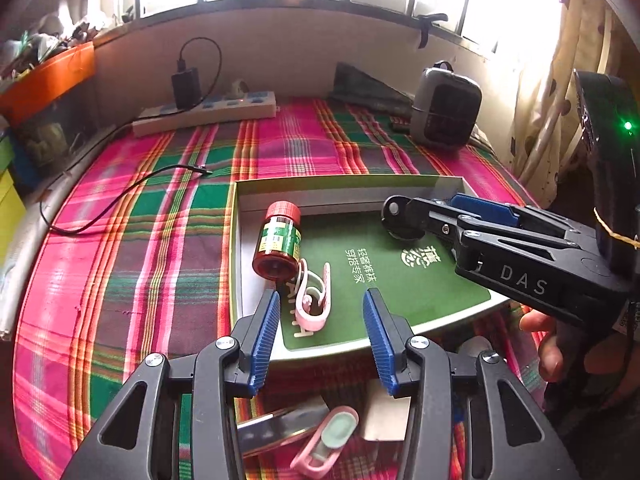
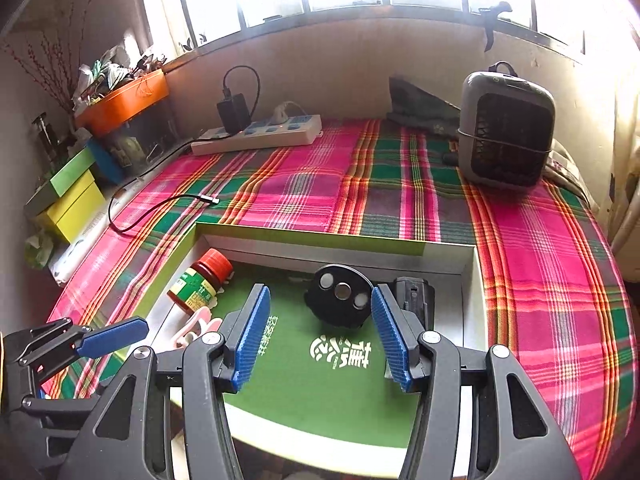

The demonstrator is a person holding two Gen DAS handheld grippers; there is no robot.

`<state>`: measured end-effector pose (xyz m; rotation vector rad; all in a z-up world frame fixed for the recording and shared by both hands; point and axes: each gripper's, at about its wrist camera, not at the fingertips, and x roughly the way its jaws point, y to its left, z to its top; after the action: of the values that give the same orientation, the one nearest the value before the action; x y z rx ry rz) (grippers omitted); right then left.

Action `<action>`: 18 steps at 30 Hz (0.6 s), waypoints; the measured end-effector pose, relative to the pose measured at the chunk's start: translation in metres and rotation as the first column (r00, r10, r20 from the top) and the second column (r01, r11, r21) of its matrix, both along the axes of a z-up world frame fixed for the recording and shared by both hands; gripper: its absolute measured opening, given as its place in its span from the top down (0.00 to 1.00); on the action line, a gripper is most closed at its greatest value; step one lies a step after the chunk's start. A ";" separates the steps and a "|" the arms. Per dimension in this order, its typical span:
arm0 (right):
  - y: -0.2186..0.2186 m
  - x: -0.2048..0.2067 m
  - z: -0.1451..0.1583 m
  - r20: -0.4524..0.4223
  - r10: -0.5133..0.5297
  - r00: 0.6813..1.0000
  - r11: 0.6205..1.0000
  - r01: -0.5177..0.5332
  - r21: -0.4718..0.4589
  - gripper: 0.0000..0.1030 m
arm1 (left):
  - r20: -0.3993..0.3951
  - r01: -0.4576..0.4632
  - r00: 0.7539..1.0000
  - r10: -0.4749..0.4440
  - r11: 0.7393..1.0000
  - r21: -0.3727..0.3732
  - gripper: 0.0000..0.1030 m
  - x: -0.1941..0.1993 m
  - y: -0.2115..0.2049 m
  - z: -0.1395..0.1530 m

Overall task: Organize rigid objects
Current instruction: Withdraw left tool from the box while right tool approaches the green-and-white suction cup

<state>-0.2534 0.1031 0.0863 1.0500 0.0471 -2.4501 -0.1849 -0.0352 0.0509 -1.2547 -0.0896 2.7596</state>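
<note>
A shallow green-lined box (image 1: 348,181) (image 2: 320,237) lies on the plaid cloth. In it a red-capped brown bottle (image 1: 279,242) (image 2: 202,280) lies on its side, with a pink hair clip (image 1: 314,300) just below it. A black round disc (image 2: 339,296) (image 1: 400,218) rests tilted further right, next to a black block (image 2: 414,296). My left gripper (image 1: 323,305) hangs open over the pink clip without touching it. My right gripper (image 2: 320,291) stands open around the disc, the left pad well clear of it.
Outside the box's near edge lie a pink-and-green clip (image 1: 328,436), a metal piece (image 1: 280,424) and a beige card (image 1: 384,412). At the back stand a power strip (image 1: 208,114) and a grey heater (image 1: 446,108). A black cable (image 1: 120,196) crosses the cloth at left. Coloured boxes (image 2: 76,196) stack at the left.
</note>
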 end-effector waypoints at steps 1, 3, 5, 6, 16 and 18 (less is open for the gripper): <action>0.001 0.003 0.001 -0.002 -0.002 1.000 1.000 0.002 -0.001 0.48 | -0.003 -0.002 1.000 0.002 1.000 0.002 0.58 0.003 -0.001 0.002; 0.002 0.009 0.003 -0.005 -0.006 1.000 1.000 0.006 0.001 0.48 | -0.010 -0.009 1.000 0.009 1.000 0.002 0.58 0.010 -0.003 0.005; 0.003 0.017 0.006 -0.010 -0.008 1.000 1.000 0.008 0.000 0.48 | -0.019 -0.017 1.000 0.017 1.000 0.007 0.58 0.016 -0.005 0.008; 0.004 0.021 0.007 -0.013 -0.009 1.000 1.000 0.009 0.000 0.48 | -0.022 -0.022 1.000 0.022 1.000 0.007 0.58 0.019 -0.006 0.009; 0.018 0.055 0.012 -0.028 -0.038 0.999 0.999 0.038 -0.003 0.48 | -0.041 -0.056 0.998 0.057 0.998 0.012 0.58 0.050 -0.018 0.010; 0.022 0.062 0.011 -0.029 -0.045 0.999 0.999 0.045 -0.005 0.48 | -0.049 -0.065 0.997 0.066 0.998 0.019 0.58 0.056 -0.022 0.010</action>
<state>-0.1912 0.1248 0.0978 1.0234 0.0276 -2.5049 -0.1292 -0.0570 0.0614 -1.1986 -0.1529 2.8369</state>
